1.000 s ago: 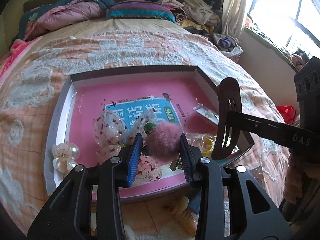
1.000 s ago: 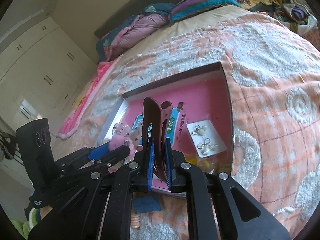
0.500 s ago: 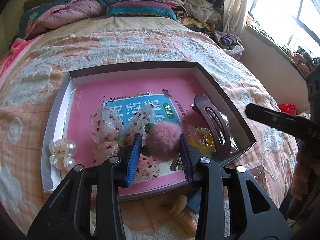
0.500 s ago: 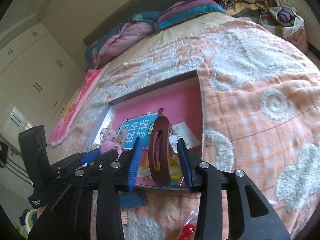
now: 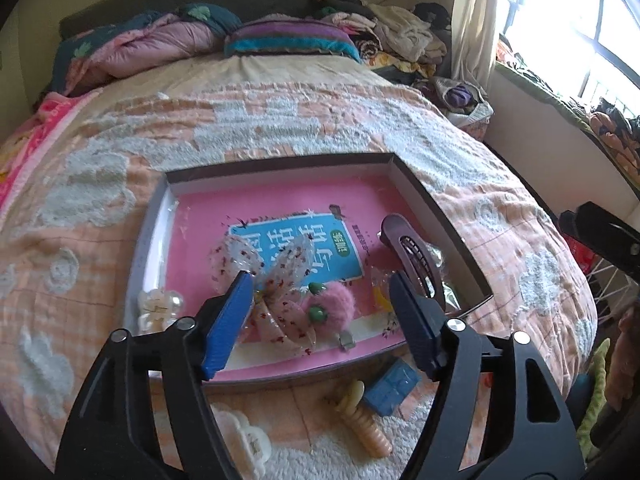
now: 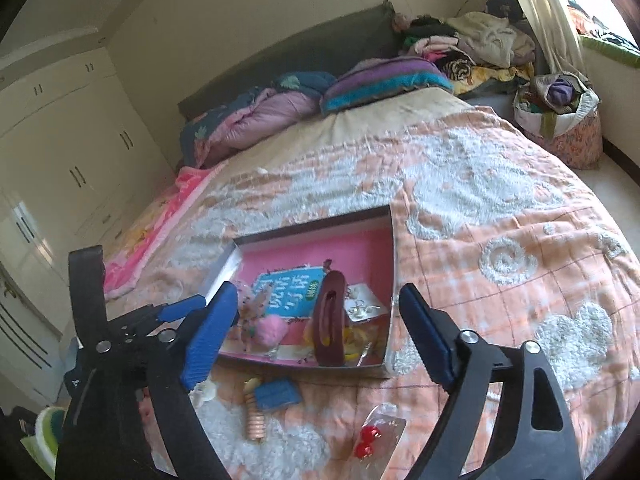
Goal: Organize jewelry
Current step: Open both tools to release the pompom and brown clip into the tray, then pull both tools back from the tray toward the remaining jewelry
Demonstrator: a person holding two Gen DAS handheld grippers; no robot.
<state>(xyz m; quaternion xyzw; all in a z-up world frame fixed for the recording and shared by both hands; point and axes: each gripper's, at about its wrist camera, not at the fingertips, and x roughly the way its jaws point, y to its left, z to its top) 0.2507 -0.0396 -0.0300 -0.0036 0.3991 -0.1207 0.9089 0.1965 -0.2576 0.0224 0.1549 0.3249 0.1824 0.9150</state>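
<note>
Both the left gripper [image 5: 320, 308] and right gripper [image 6: 316, 332] hang empty, jaws wide; pompom [image 5: 334, 306] and hair claw [image 6: 330, 320] lie in the tray [image 6: 390, 248]; earrings [image 6: 370, 442], spiral tie [image 6: 254, 420] and blue box [image 6: 278, 394] remain on the bed [image 6: 500, 220].

Your brown hair clip [image 5: 416, 256] covers most of the small packets [image 6: 366, 308] beside it in the box [image 5: 280, 164], their contents too small to identify; your left hand-held gripper [image 5: 322, 320] hides part of the sequined bow [image 5: 280, 276].

Home bedroom: bed [image 6: 460, 184] with peach quilt ahead of the grippers, pillows [image 6: 384, 80] and headboard [image 6: 304, 56] beyond, wardrobe [image 6: 60, 152] left, window [image 5: 592, 20] right.
</note>
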